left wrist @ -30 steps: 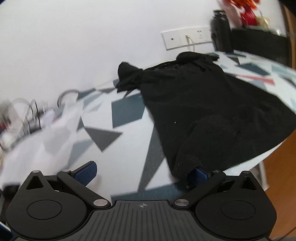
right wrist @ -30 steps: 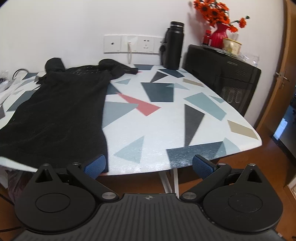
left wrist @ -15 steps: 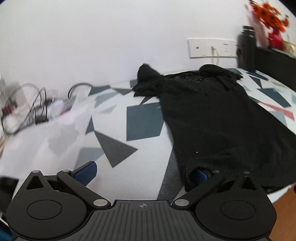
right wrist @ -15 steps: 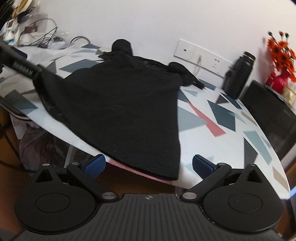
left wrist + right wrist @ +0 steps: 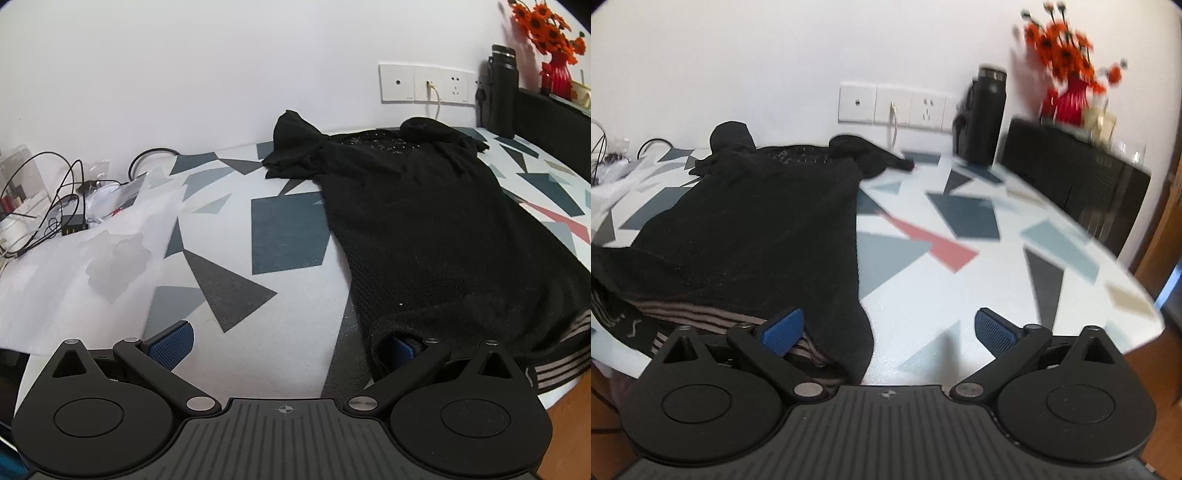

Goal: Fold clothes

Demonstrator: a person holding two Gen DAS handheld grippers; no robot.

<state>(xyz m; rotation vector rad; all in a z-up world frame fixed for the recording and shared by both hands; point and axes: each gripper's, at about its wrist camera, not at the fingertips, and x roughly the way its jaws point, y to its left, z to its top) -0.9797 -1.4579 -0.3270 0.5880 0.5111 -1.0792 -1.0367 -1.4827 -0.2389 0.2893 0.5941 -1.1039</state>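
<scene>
A black knit dress lies lengthwise on the patterned table, neck toward the wall, hem at the near edge. A striped lining shows under the hem. My left gripper is open at the hem's left corner; its right finger is tucked under the fabric, the left finger over bare table. My right gripper is open at the hem's right corner of the dress; its left finger lies over the hem, the right finger over bare table.
White foam sheet and tangled cables lie at the table's left. A black bottle, a black cabinet with red flowers, and wall sockets stand at the back right. The table edge runs just before both grippers.
Both grippers have swung toward the hem and settled at its two corners. The hem's left corner has lifted over my left gripper's right finger. Both stay open.
</scene>
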